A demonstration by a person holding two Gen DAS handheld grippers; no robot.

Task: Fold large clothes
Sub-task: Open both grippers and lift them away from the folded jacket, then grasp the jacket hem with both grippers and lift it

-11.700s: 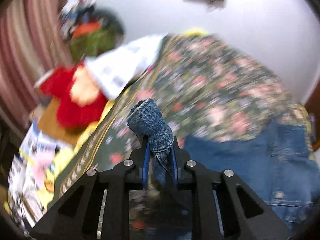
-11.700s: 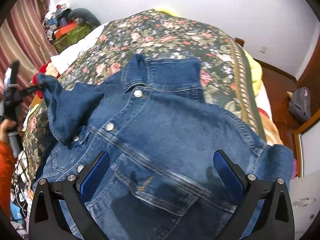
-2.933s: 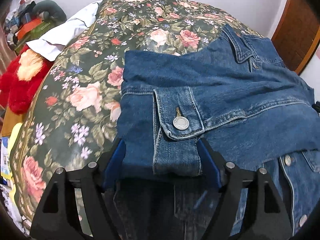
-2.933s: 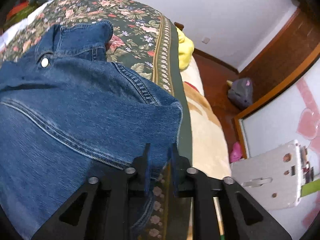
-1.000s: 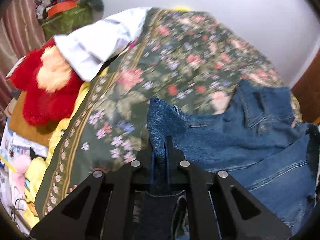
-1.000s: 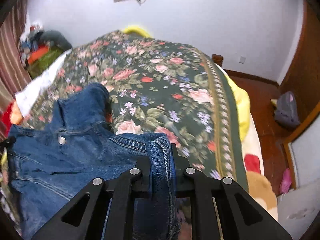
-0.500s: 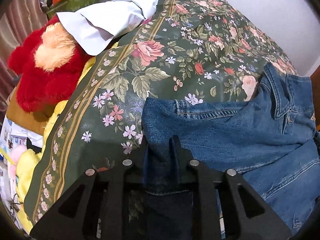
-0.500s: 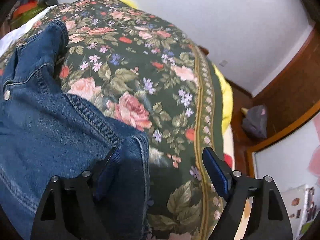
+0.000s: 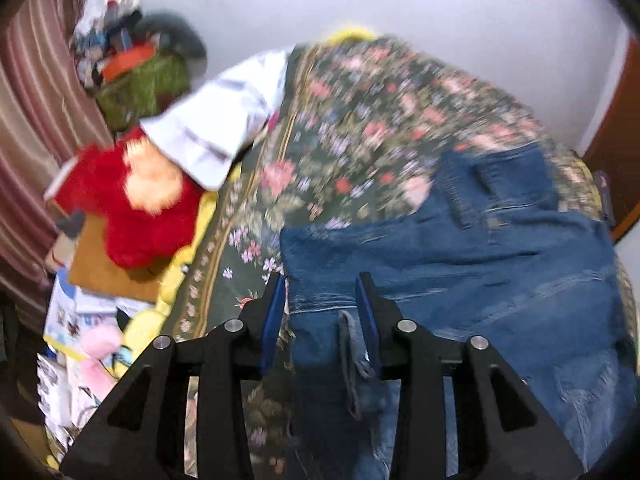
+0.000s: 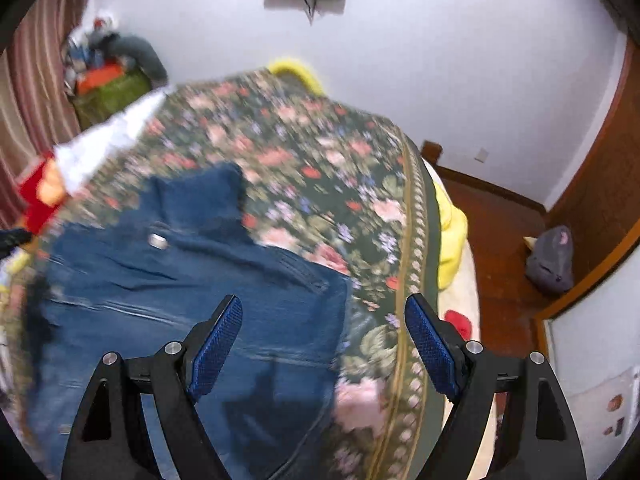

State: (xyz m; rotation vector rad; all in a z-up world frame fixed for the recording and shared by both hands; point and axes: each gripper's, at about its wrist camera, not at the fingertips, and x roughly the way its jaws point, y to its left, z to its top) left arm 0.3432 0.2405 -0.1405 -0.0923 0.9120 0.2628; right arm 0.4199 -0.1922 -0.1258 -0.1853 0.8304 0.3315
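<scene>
A: Starting at the left gripper [image 9: 322, 308]: jaws partly apart, straddling the near edge of the denim jacket [image 9: 460, 264], gripping nothing as far as can be judged. Loose denim strip hanging down between the fingers.

B: Right gripper [image 10: 320, 344] spread wide, empty, hovering above the jacket's right corner and the floral bedspread [image 10: 320, 152]. No contact visible.

A: Moving outward: jacket lying flat on the bedspread, collar [image 10: 200, 188] pointing toward the far wall, one metal button [image 10: 158, 240] showing below it. Side edges looking straight, no sleeve sticking out, so sleeves probably tucked in already.

B: Agreed as a guess. Left to do, most likely: bringing hem up to collar, then smoothing. Motion blur though, so crease quality impossible to call.

A: Off the bed's left side: red plush toy [image 9: 136, 204], white cloth [image 9: 224, 124], well apart from the jacket.
</scene>
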